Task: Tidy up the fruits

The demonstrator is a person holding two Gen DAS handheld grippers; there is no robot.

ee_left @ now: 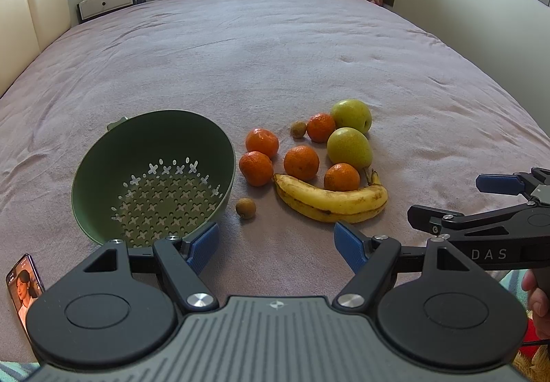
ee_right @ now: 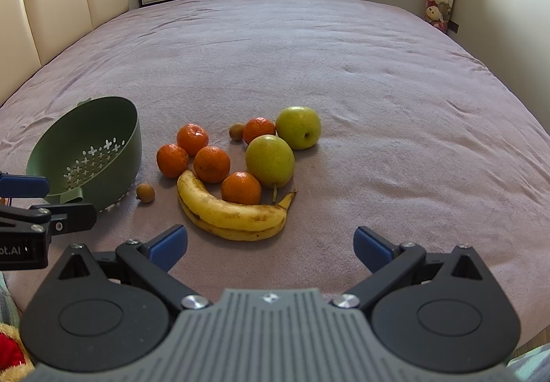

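the letters "das" are printed in grey on the black body of the right gripper (ee_left: pixel 443 206), seen in the left wrist view. in the right wrist view, the black body of the left gripper (ee_right: pixel 48 200) shows the cut-off letters "ot.ai". no other text can be read.

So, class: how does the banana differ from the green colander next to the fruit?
The banana is yellow with brown marks; the colander is plain green. The banana lies flat and curved; the colander is tipped on its side, showing its holes. The banana touches a mandarin; the colander holds nothing. Both rest on the bed.
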